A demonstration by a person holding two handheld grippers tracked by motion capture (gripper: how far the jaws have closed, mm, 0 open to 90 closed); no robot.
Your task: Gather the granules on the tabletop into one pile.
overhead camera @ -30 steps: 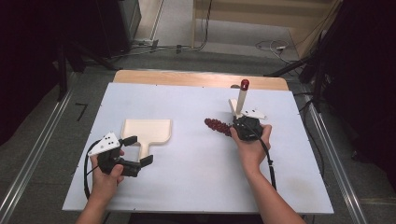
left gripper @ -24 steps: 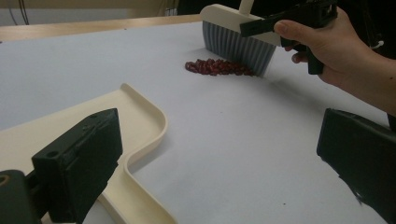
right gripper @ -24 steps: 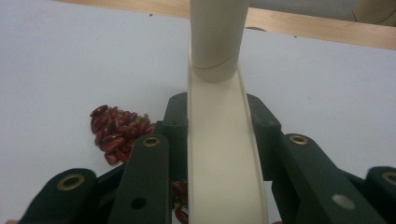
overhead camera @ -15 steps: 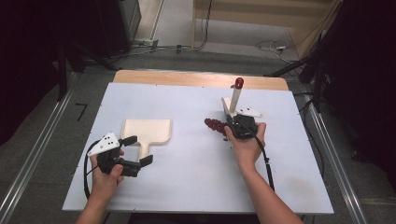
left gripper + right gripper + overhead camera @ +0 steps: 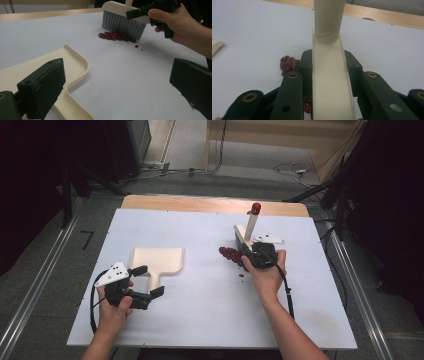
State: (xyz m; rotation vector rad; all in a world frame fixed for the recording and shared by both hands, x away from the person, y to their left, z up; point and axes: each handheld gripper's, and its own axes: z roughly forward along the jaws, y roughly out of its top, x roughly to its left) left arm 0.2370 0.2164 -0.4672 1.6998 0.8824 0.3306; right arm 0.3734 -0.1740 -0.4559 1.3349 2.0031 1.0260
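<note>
Brush [image 5: 248,232], dustpan [image 5: 157,261]: no legible markings.

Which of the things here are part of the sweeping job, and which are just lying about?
In the job:
- brush, clamped in the right tongs
- beans, piled at the bristles
- dustpan, its handle between the open left tongs

Lying about:
- cables on the floor behind the table
- dark stand legs at the left
</note>
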